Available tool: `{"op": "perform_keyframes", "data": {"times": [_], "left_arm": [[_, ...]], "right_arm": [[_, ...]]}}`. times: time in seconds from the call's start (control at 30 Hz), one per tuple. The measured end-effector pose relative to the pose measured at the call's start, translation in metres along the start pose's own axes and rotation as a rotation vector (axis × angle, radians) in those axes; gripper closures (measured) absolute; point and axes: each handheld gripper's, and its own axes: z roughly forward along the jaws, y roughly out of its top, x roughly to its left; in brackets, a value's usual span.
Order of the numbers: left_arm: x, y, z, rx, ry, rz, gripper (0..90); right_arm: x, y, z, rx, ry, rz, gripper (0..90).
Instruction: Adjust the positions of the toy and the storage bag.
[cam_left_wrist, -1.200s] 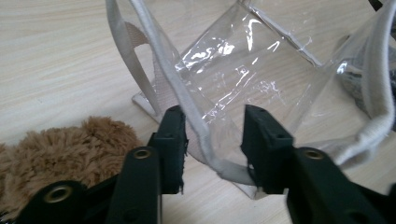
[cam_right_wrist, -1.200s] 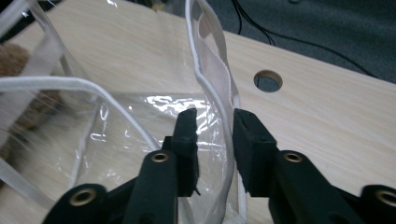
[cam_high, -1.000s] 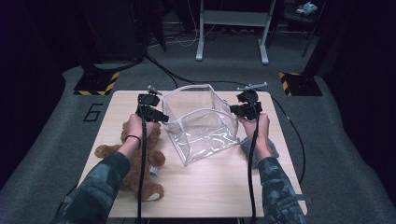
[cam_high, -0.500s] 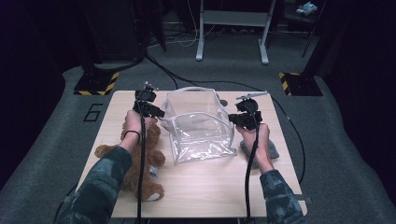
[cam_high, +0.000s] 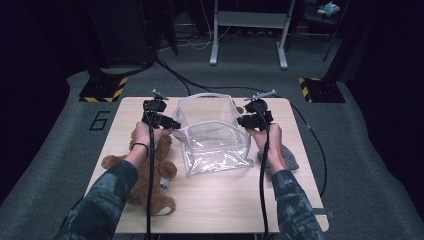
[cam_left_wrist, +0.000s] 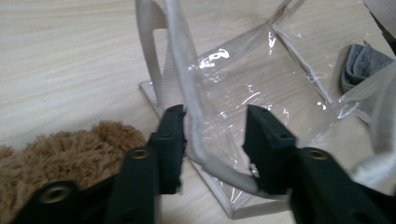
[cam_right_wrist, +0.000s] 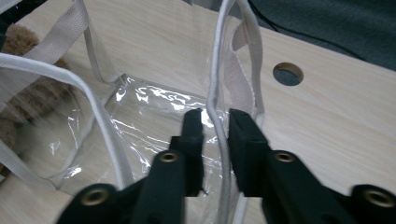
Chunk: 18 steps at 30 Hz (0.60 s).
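Clear plastic makes up the bag (cam_high: 212, 135) that we work on. It stands open in the middle of the wooden table (cam_high: 225, 200), with its mouth facing up. White cloth trim runs along its top edge, and it has white cloth handles on its sides.

Our left gripper (cam_high: 172, 123) is at the left side of the bag, right at the rim. In the left gripper view its two black jaws stand apart, and the white rim (cam_left_wrist: 196, 116) of the bag runs between them. The rim lies against one jaw, but the other jaw does not touch it. These jaws have just been opening, so they do not clamp the bag.

Our right gripper (cam_high: 241, 120) is at the right side of the bag. In the right gripper view the white edge (cam_right_wrist: 215, 116) of the bag goes up between its jaws. We see a thin gap on each side of that edge, so these jaws are a little apart too. They have also just been opening.

We see a brown teddy bear (cam_high: 145, 175) lying on the near left part of the table, just beside the bag and under our left arm. A grey cloth (cam_high: 287, 157) lies to the right of the bag, near our right hand.
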Motion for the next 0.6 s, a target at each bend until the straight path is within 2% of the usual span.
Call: {"op": "perform_keyframes", "data": {"times": [0.1,0.2,0.4,0.47,0.6], "left_arm": [[-0.002,0.000,0.001,-0.006,0.010,0.026,71.6],[0.000,0.000,0.000,-0.011,0.008,0.026,76.5],[0.003,0.001,0.001,-0.027,0.037,0.040,78.8],[0.005,0.002,0.000,-0.029,0.054,0.054,78.9],[0.010,0.003,0.001,-0.021,0.061,0.050,78.5]], "right_arm": [[-0.003,-0.002,0.003,-0.012,0.019,0.027,86.4],[-0.003,-0.003,0.001,-0.004,0.016,0.029,87.8],[-0.005,-0.009,-0.007,0.005,0.005,0.039,88.1],[-0.005,-0.015,-0.012,0.003,0.003,0.060,88.1],[-0.003,-0.022,-0.018,0.013,-0.002,0.060,88.1]]}}
